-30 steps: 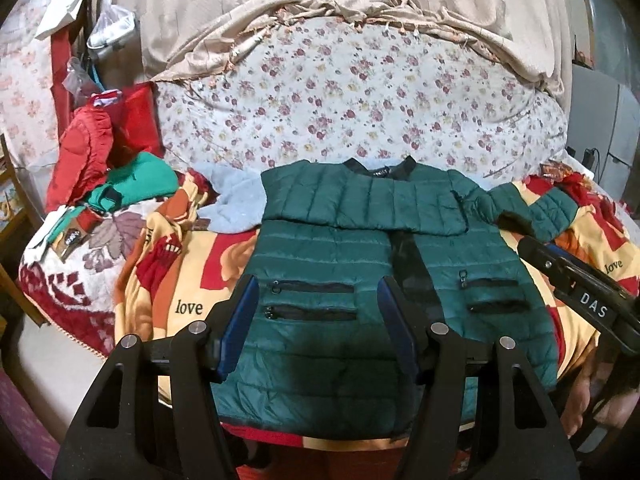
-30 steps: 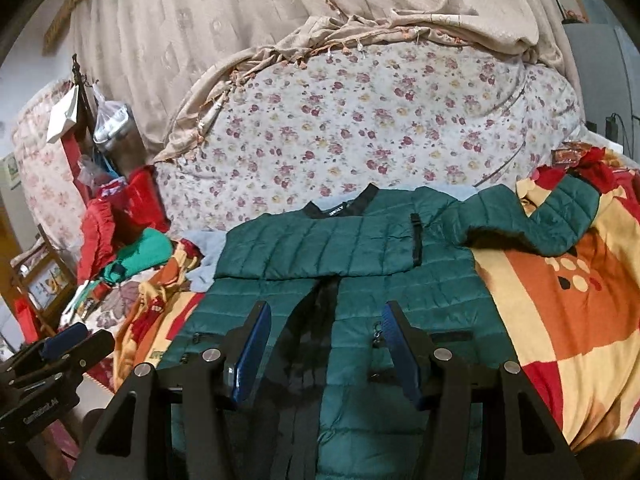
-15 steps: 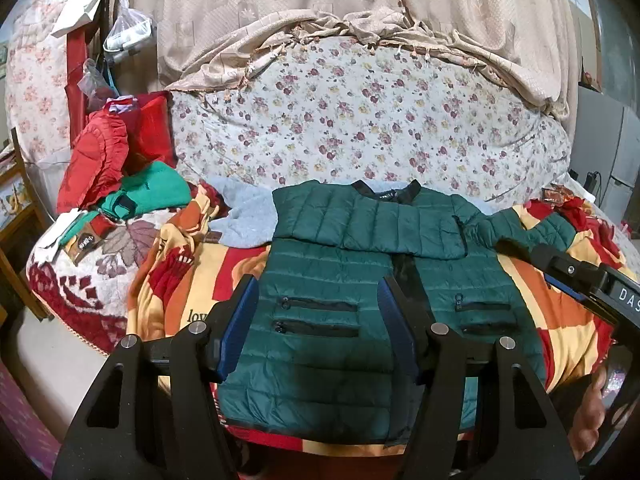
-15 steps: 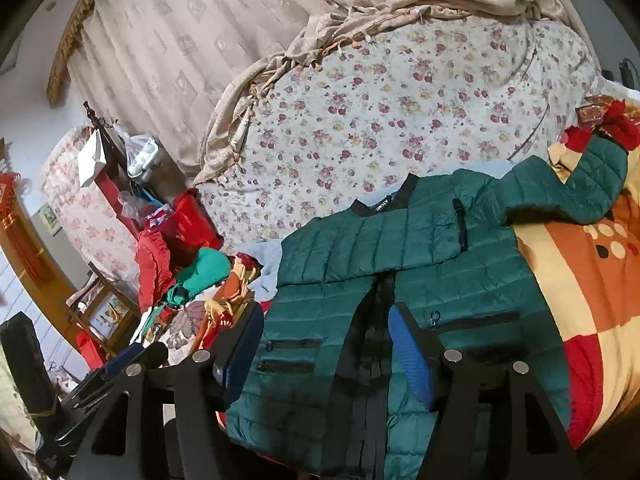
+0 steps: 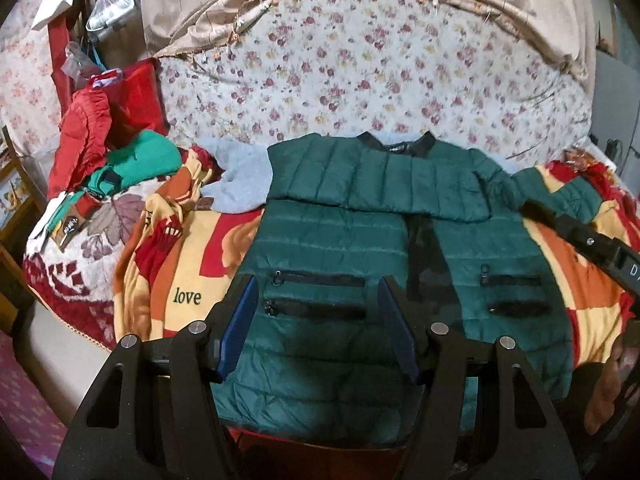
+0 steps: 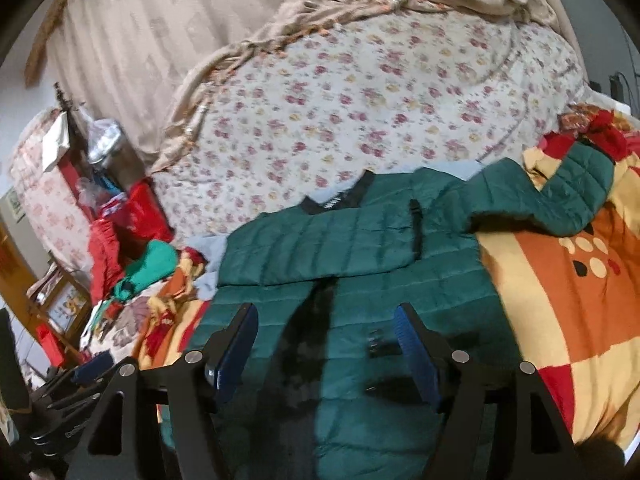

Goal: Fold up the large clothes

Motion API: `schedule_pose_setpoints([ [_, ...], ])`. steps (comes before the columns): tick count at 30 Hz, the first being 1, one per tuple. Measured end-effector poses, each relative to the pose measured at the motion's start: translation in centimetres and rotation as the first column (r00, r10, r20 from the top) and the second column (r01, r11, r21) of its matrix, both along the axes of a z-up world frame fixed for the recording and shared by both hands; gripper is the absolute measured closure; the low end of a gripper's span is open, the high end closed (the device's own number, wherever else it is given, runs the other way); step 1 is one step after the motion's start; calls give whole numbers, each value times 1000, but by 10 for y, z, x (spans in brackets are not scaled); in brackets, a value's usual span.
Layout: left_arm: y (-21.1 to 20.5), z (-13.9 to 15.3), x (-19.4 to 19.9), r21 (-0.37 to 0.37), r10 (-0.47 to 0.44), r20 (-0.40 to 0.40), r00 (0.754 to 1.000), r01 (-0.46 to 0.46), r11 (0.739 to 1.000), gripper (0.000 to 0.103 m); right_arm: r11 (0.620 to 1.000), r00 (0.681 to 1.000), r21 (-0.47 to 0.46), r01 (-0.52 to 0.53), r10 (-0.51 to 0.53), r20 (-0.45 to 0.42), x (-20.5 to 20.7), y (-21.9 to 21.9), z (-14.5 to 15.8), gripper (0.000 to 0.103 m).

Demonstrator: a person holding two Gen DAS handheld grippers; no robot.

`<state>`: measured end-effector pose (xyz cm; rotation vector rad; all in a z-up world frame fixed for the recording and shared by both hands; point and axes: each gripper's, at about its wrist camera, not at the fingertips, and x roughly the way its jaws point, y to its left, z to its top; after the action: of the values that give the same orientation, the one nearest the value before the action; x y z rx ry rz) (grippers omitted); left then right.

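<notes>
**Green jacket lies front-up on the bed, one sleeve already folded across, both tongs empty above its hem**

Left wrist view: the left tongs (image 5: 316, 320) hang with jaws apart and nothing between them, over the hem half of the green quilted jacket (image 5: 332, 248). The jacket's long axis runs straight away from them, hem nearest, black collar (image 5: 396, 145) farthest, against the floral quilt (image 5: 360, 72). One sleeve lies folded across the chest just below the collar.

Right wrist view: the right tongs (image 6: 326, 344) are likewise spread and hold nothing, over the jacket (image 6: 420, 280) beside its open front. The unfolded sleeve (image 6: 560, 204) trails away from the collar (image 6: 340, 200) onto the orange blanket (image 6: 560, 280), on the right tongs' side; they appear the nearer pair for folding it in.
</notes>
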<state>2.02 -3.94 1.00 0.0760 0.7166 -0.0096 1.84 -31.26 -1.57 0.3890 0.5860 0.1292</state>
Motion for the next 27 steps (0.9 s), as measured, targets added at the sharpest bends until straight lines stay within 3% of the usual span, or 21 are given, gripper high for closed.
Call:
schedule_pose_setpoints([
  [9,-29,-16,27,41,-7,-76,997,11,999,41,983,979,1,184,-184,-90,6,-82,-37,35],
  [16,-44,-25,37,51,-7,-124,992,13,999,41,933,921,1,359,-354,-164,13,-178,-68,35],
  [21,-49,-27,41,81,6,-135,991,5,997,41,895,877,-69,440,-445,-183,51,-244,-83,35],
  [27,-49,-36,50,101,61,-182,981,-43,994,41,873,855,83,481,-447,-262,104,-316,-114,35],
])
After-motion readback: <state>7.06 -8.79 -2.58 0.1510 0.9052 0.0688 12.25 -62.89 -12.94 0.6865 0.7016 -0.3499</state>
